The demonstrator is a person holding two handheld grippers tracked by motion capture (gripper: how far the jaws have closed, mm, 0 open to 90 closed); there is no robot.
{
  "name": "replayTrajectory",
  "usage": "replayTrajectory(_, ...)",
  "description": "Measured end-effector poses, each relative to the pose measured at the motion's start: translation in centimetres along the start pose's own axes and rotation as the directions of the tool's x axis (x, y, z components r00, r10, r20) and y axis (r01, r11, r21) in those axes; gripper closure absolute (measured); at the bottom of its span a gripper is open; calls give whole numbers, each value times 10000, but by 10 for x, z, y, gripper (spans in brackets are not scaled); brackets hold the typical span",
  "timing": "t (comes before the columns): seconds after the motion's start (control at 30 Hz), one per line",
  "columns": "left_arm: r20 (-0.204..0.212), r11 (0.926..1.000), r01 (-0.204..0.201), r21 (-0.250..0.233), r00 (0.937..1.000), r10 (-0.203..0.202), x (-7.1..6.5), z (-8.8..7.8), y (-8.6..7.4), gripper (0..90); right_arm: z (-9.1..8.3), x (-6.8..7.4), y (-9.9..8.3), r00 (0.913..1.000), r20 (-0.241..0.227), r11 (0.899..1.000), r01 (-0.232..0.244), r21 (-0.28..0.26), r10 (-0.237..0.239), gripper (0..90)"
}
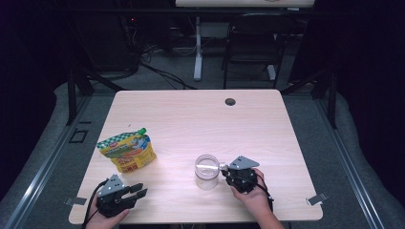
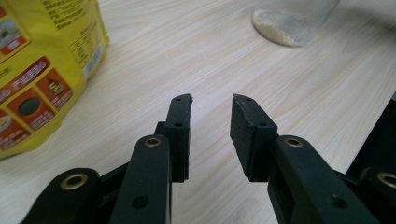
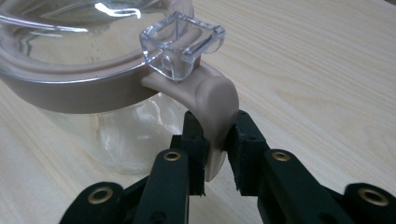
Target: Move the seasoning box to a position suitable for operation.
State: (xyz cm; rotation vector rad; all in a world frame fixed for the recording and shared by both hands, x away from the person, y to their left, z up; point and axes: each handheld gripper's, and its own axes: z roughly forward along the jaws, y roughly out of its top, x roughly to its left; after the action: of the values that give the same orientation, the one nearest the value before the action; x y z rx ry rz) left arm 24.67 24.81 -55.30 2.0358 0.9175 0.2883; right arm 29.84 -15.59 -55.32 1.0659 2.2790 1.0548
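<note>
right gripper (image 3: 215,154): clamped on jar (image 3: 116,135) latch tab (image 3: 217,116) | left gripper (image 2: 211,135): apart, apparently empty

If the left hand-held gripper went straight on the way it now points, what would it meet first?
Probably bare table at first, then the clear jar slightly right of its line; the left hand-held gripper is empty, though depth is unclear.
</note>
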Motion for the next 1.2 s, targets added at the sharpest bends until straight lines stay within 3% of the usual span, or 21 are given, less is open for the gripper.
replayTrajectory(0.6,743,9978,-627,221,9954,609,-9,25,19,665,-16,7,-13,9998,-176,10000,34,-46,-35,773)
replayTrajectory(0.77,738,9969,-755,221,9945,737,-12,27,21,664,-19,6,-15,9996,-292,10000,61,-36,-62,769)
replayTrajectory(0.97,769,9971,-736,211,9945,717,-13,26,22,659,-20,4,-15,9984,-532,9997,-208,-96,203,732)
replayTrajectory(1.07,1151,9986,-517,87,9921,504,-12,27,22,650,-23,0,-15,9935,-959,9980,-627,-103,614,653)
replayTrajectory(1.1,1192,9989,-458,93,9919,444,-12,28,22,642,-23,-1,-16,9913,-1144,9978,-647,105,655,638)
replayTrajectory(1.2,1172,9988,-482,105,9920,466,-12,28,23,631,-25,0,-17,9924,-1101,9979,-512,400,554,630)
